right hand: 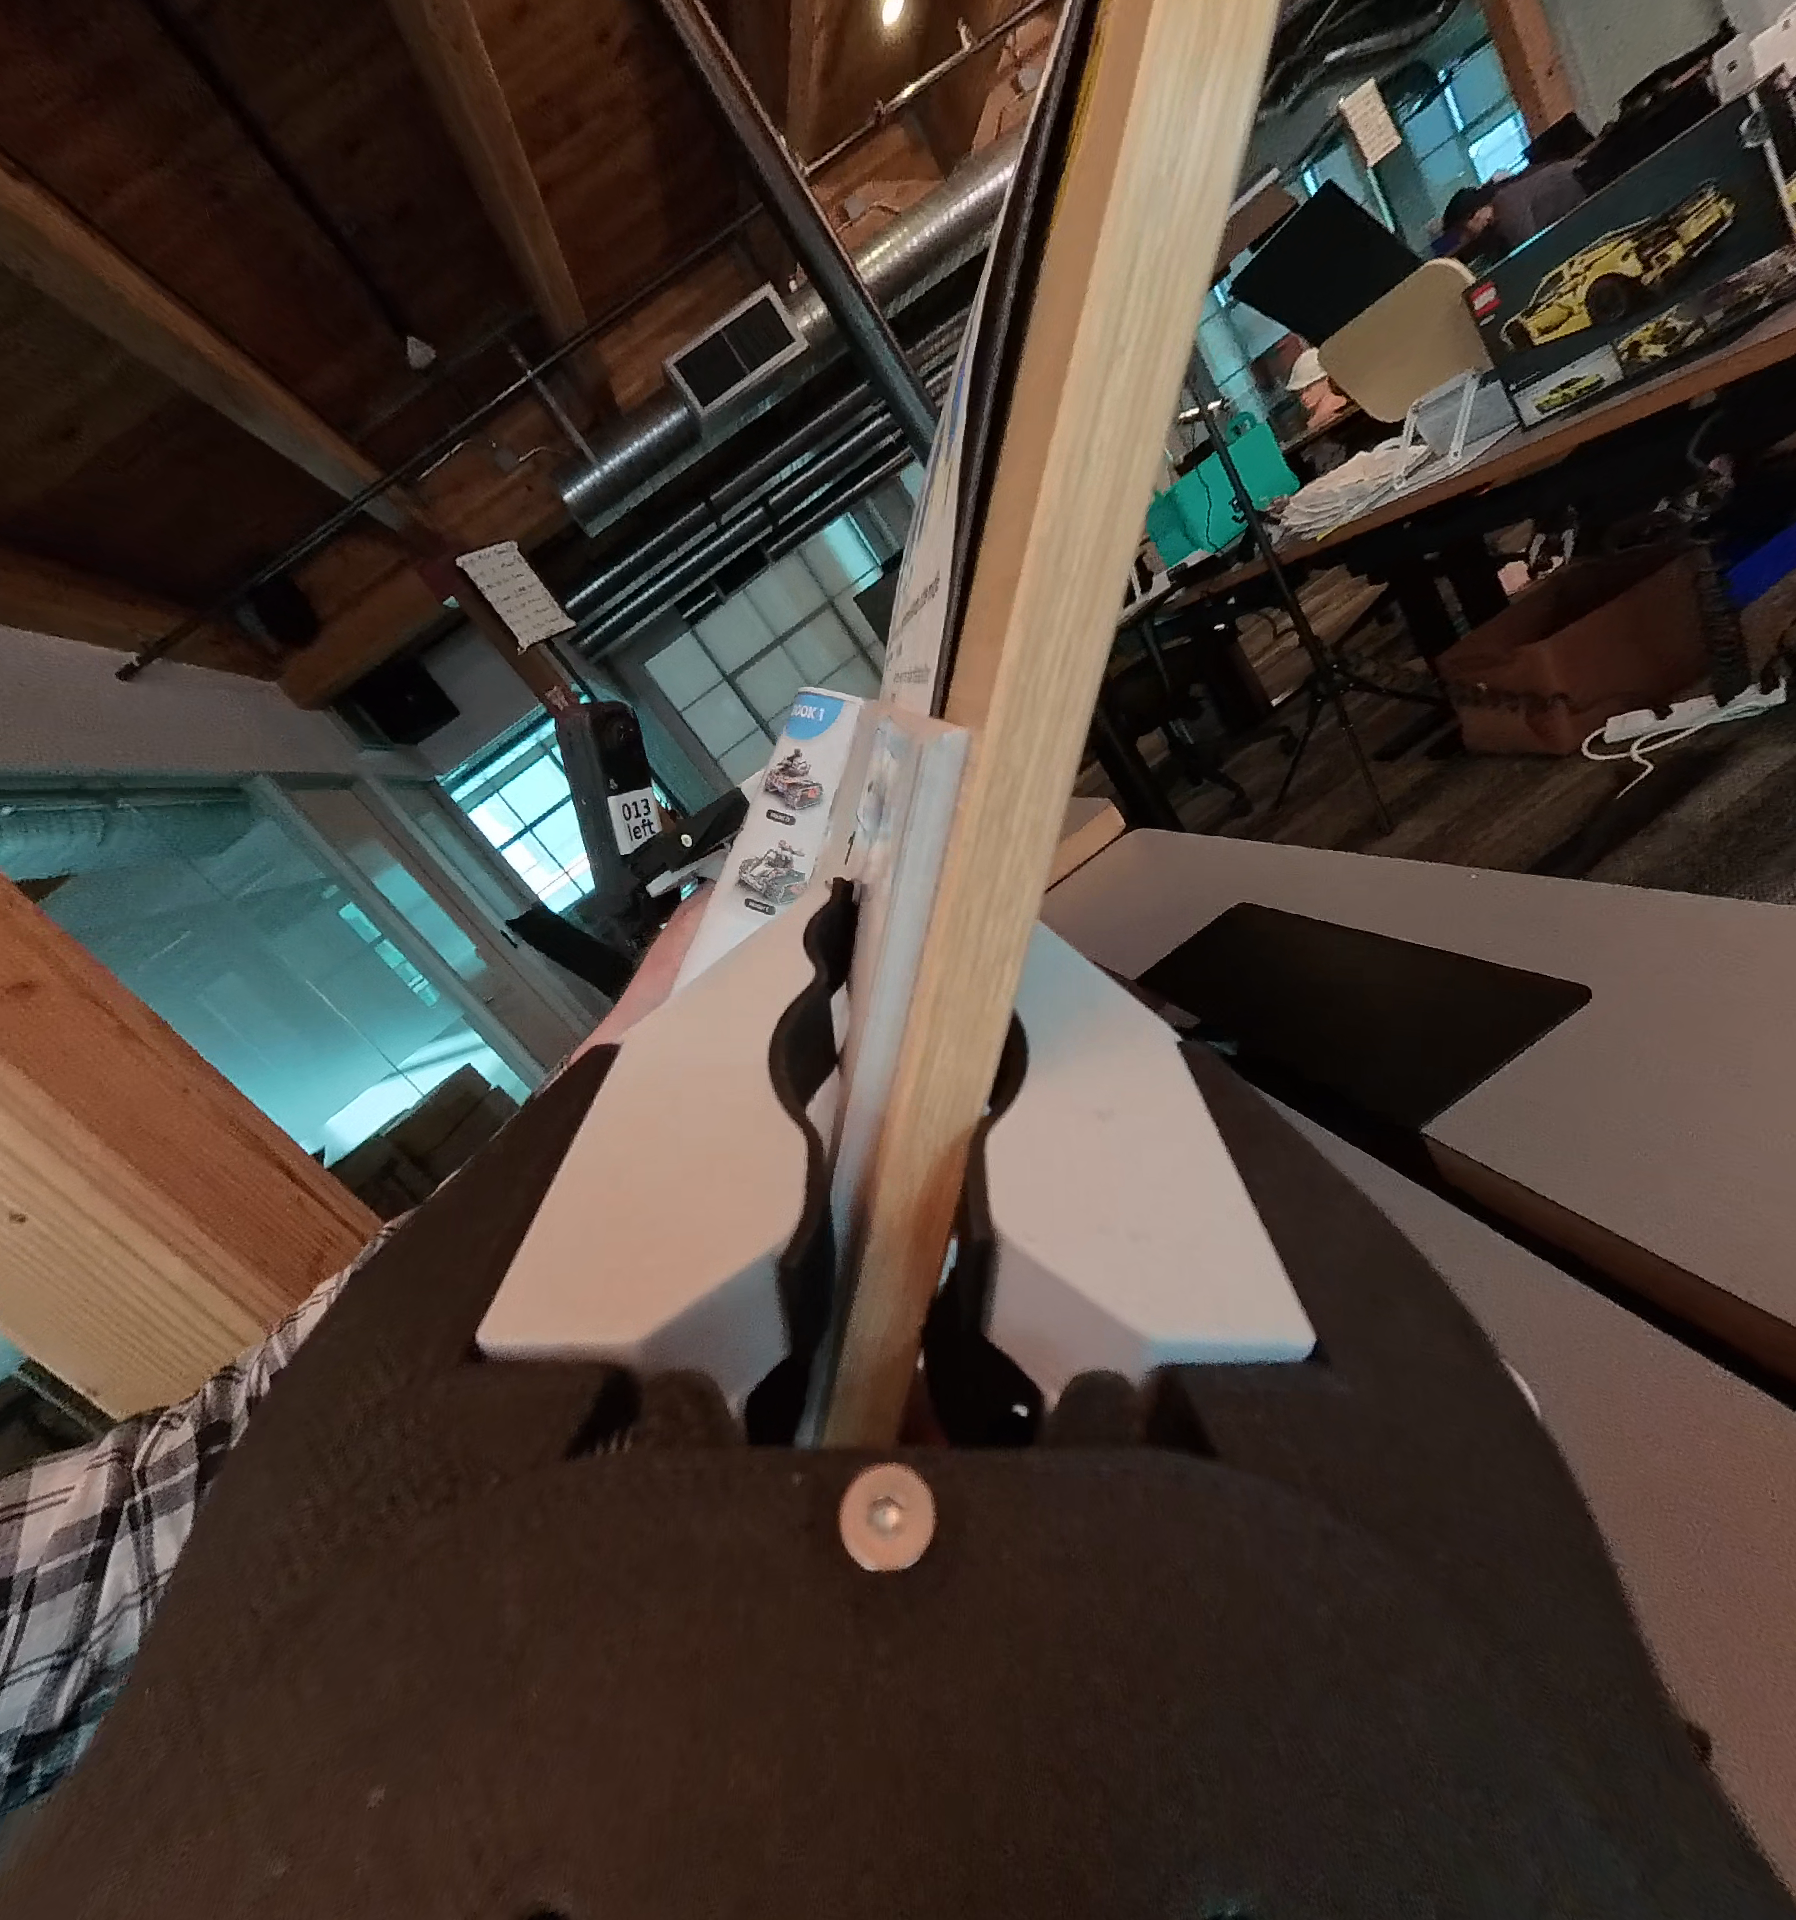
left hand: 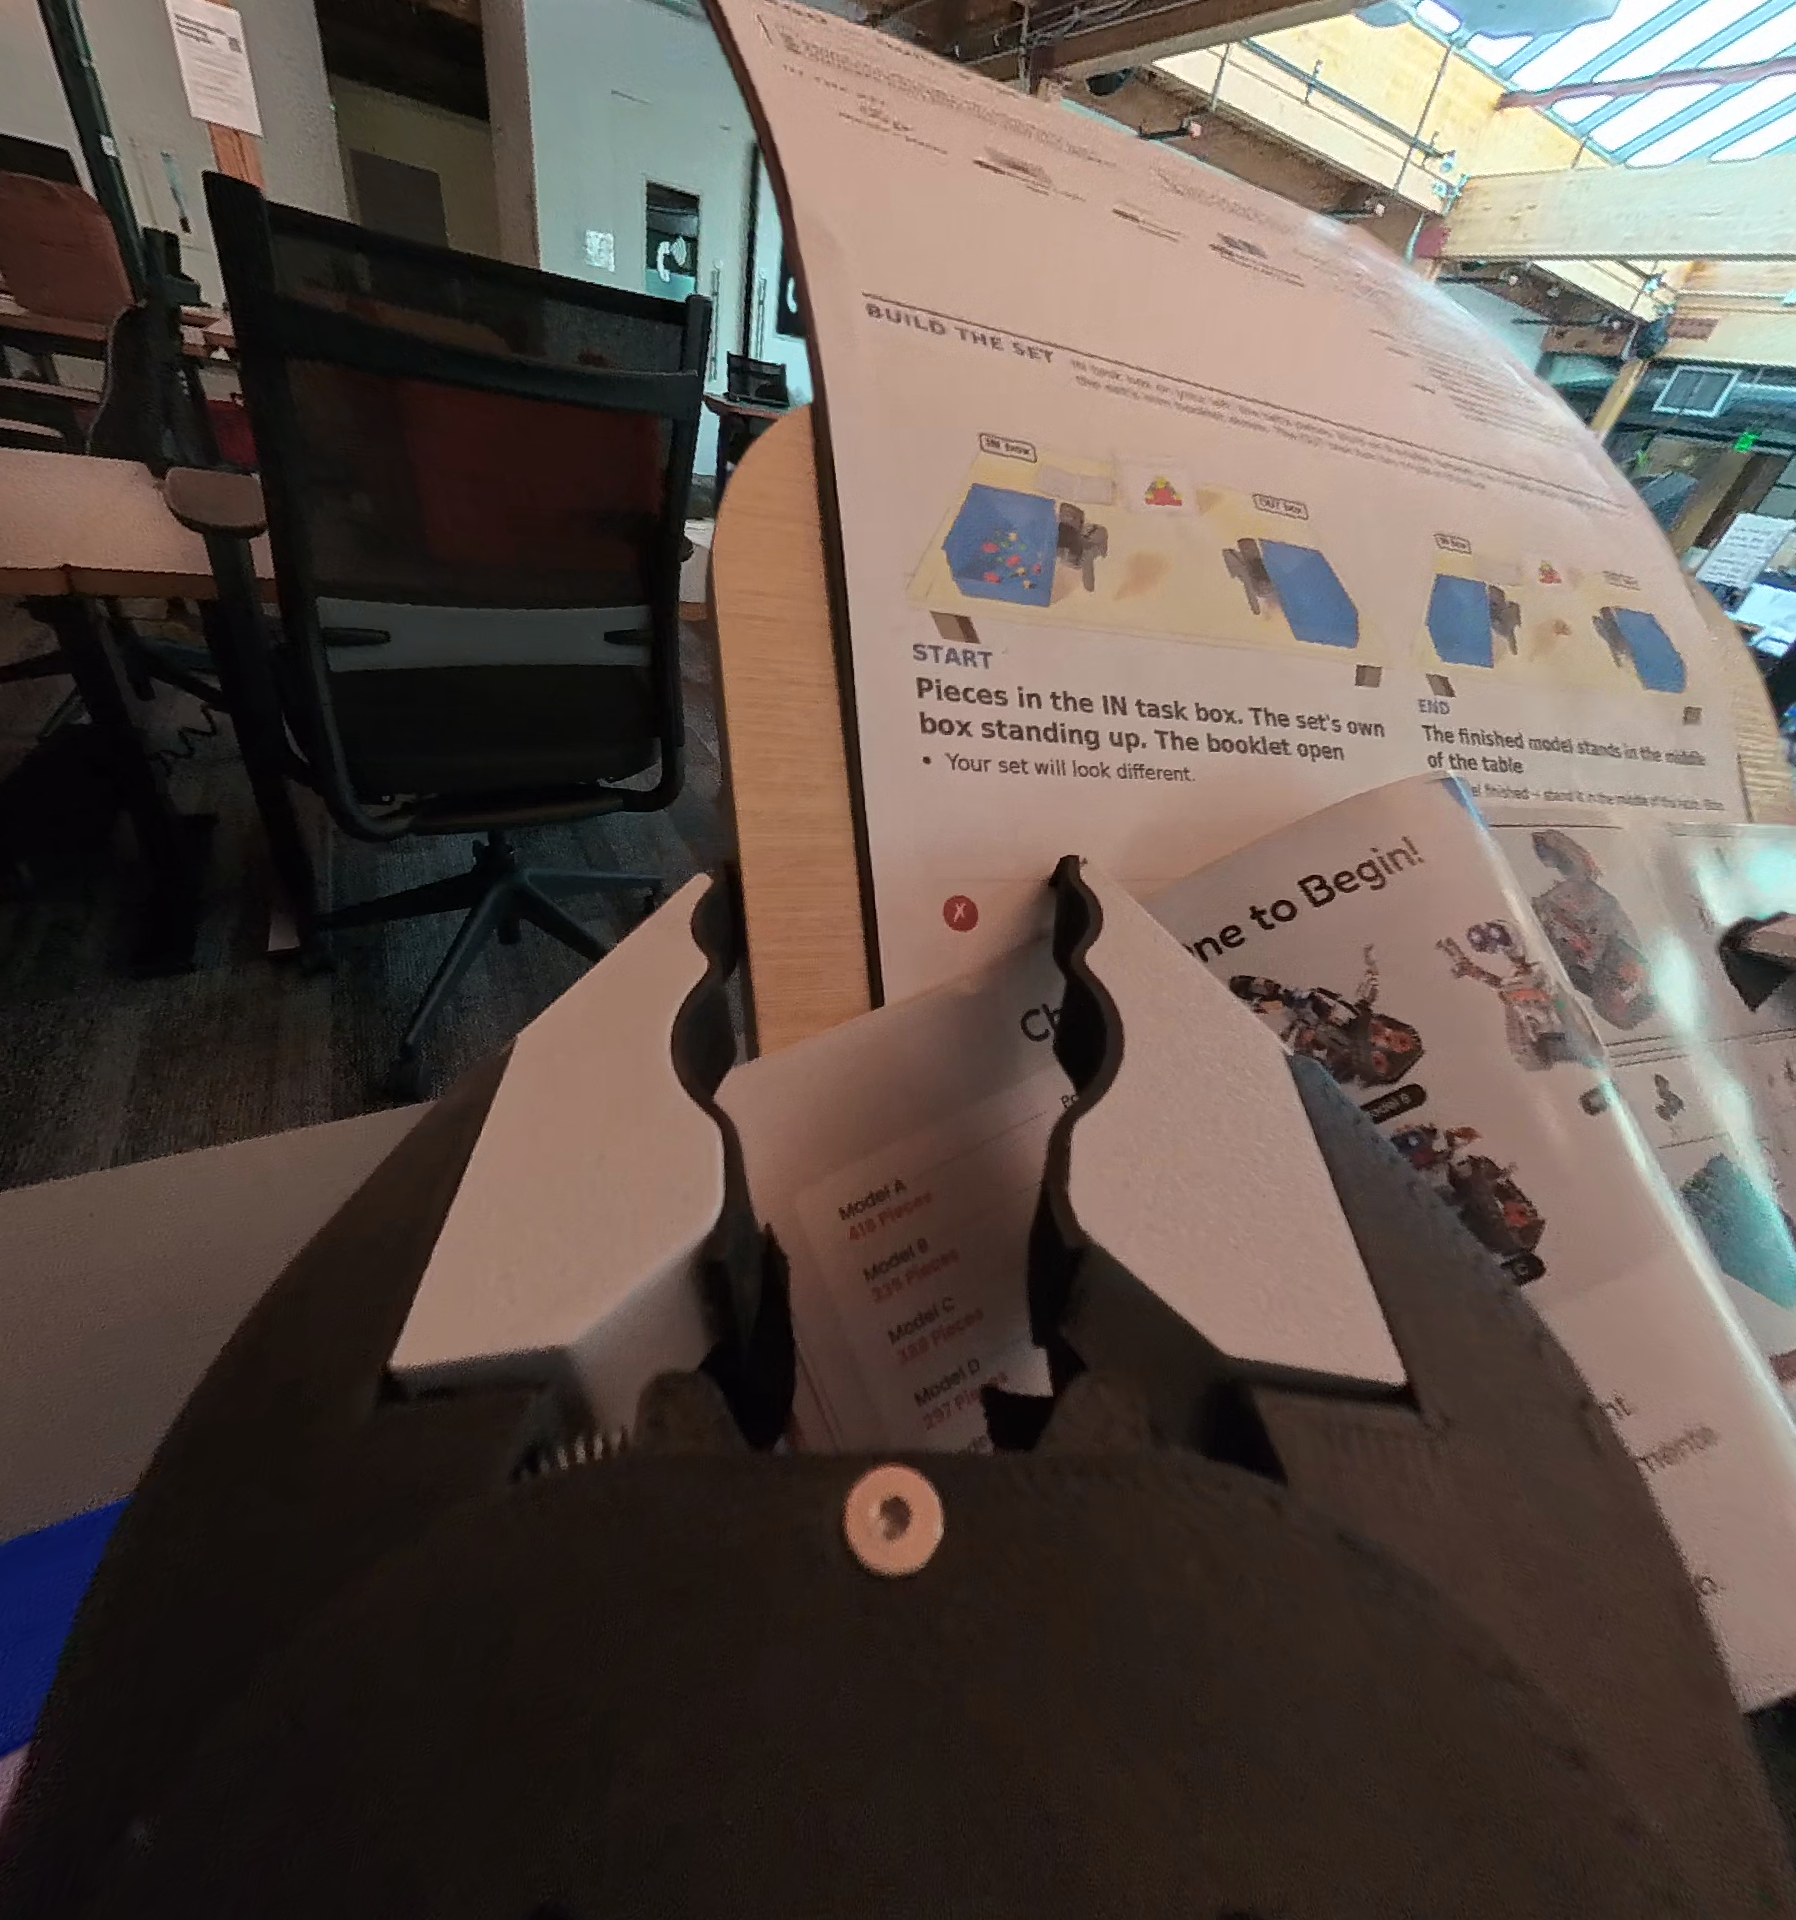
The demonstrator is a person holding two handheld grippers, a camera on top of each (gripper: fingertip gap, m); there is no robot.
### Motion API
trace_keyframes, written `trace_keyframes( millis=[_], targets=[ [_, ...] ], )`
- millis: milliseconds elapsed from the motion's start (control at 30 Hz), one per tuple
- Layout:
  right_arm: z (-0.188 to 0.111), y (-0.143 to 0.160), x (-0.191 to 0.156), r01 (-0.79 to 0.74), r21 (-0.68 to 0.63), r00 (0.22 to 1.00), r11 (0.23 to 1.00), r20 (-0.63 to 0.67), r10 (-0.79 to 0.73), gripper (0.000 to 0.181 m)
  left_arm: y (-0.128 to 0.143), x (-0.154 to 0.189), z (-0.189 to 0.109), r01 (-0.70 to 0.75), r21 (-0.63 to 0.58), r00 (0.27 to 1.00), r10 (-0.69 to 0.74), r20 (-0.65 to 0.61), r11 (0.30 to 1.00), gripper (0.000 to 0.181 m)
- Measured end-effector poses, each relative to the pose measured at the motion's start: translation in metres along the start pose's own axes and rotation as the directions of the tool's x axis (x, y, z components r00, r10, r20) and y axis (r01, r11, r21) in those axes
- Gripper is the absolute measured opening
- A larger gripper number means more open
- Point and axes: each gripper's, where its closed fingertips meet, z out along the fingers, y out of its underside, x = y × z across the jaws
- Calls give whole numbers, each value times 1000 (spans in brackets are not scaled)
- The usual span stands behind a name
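Left wrist view: my left tongs (left hand: 889,1049) stand spread, one finger on each side of the open booklet (left hand: 1320,1122) but not pinching it. The booklet leans against the instruction board (left hand: 1237,582), which stands upright on the worktop (left hand: 94,1299), with a black office chair (left hand: 478,561) behind. To seat the page well, I judge a slow, level closure near its edge best, avoiding creases.

Right wrist view: my right tongs (right hand: 909,1049) are pressed together on the lower edge of the wooden board (right hand: 1070,582) and the clear lip holding the booklet (right hand: 806,800). I keep this grip square; a tilt could tip the board.
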Motion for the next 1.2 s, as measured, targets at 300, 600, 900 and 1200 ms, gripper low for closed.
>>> trace_keyframes(
  millis=[300,600,900,1200],
  targets=[
    [-2,11,-15,15,81,995,997,-102,-7,18,-3,-2,16,-46,-40,999,46,-14,998,59],
    [-16,36,-18,9,-39,993,999,-116,-14,31,-31,17,-38,-200,1,976,199,89,980,37],
    [-47,29,-21,140,-183,968,973,-183,-173,39,-20,105,-95,-455,-29,888,456,52,890,45],
    [-55,55,-25,123,-278,977,953,-137,-166,25,75,164,-73,-742,-240,660,745,-96,626,34]
  ],
)
